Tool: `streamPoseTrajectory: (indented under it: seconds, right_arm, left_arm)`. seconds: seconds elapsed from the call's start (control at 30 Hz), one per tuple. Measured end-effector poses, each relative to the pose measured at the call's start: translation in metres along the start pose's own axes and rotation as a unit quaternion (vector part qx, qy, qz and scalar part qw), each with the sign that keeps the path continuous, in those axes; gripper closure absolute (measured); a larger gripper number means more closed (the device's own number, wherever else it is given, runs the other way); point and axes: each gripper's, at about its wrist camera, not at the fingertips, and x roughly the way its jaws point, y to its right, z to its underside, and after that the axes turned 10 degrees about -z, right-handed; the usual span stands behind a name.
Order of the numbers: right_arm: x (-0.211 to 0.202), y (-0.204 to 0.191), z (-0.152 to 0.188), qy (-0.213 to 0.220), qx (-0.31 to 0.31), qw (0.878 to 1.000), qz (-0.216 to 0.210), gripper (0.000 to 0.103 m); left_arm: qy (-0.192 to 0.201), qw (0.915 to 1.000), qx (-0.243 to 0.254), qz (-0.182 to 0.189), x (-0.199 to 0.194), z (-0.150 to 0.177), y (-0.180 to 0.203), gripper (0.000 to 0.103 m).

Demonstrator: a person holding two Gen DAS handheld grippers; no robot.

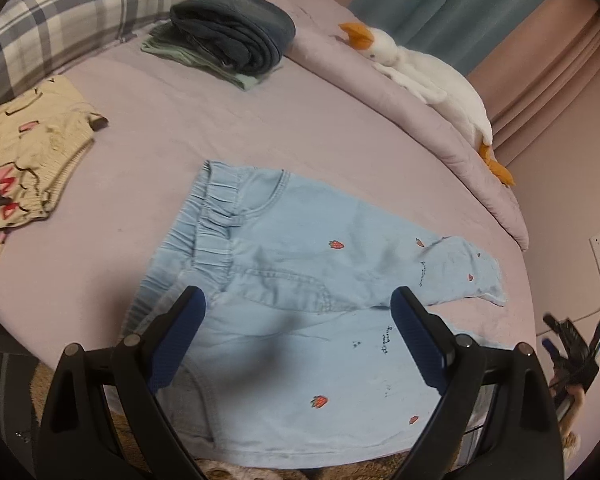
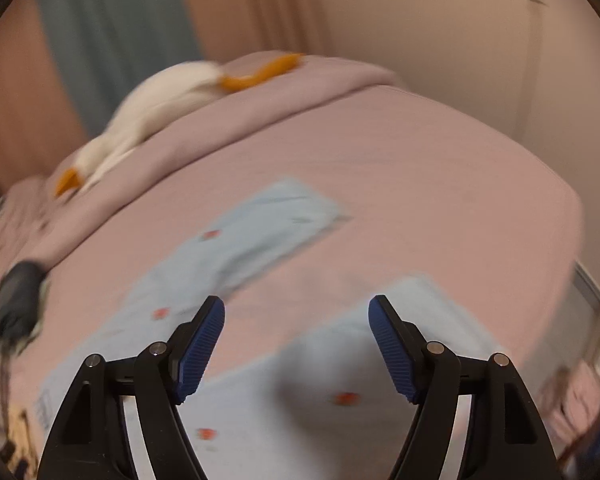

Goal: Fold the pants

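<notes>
Light blue denim pants [image 1: 284,280] with small red strawberry prints lie spread flat on the pink bed, waistband toward the left, legs toward the right. My left gripper [image 1: 298,300] is open and empty, hovering just above the pants near the waist and crotch. In the blurred right wrist view the pants [image 2: 260,232] show both legs spread apart. My right gripper [image 2: 296,308] is open and empty above the near leg, holding nothing.
A stack of folded dark clothes [image 1: 232,34] sits at the back of the bed [image 1: 160,128]. A beige knit garment [image 1: 24,160] lies at left. A white plush goose [image 1: 428,76] rests on the folded quilt at right. A plaid pillow [image 1: 60,12] lies at back left.
</notes>
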Motion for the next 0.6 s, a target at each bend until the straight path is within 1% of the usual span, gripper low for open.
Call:
streamPoseTrajectory:
  seconds: [0.1, 0.17, 0.27, 0.37, 0.43, 0.47, 0.6]
  right_arm:
    - [0.030, -0.039, -0.007, -0.030, -0.032, 0.998, -0.039, 0.029]
    - [0.049, -0.057, -0.012, -0.047, -0.041, 0.996, -0.057, 0.029]
    - [0.095, -0.088, -0.024, -0.092, -0.035, 0.991, -0.090, 0.029]
    - [0.135, -0.108, -0.032, -0.137, -0.019, 0.985, -0.099, 0.029]
    - [0.170, -0.122, -0.036, -0.171, -0.013, 0.982, -0.086, 0.029]
    - [0.183, -0.129, -0.035, -0.179, -0.016, 0.981, -0.075, 0.029]
    - [0.222, -0.141, -0.035, -0.192, -0.019, 0.981, -0.019, 0.029]
  left_arm:
    - [-0.018, 0.9998, -0.008, 0.002, 0.013, 0.000, 0.002, 0.008]
    - [-0.031, 0.9995, -0.011, 0.002, 0.021, 0.002, 0.002, 0.008]
    - [-0.042, 0.9990, -0.015, -0.005, 0.033, 0.004, 0.000, 0.008]
    - [-0.053, 0.9984, -0.020, -0.009, 0.043, 0.004, -0.002, 0.008]
    - [-0.059, 0.9980, -0.021, -0.011, 0.049, 0.004, -0.002, 0.008]
    - [-0.062, 0.9978, -0.021, -0.011, 0.052, 0.004, -0.002, 0.008]
    - [-0.069, 0.9973, -0.018, -0.016, 0.061, 0.003, -0.001, 0.008]
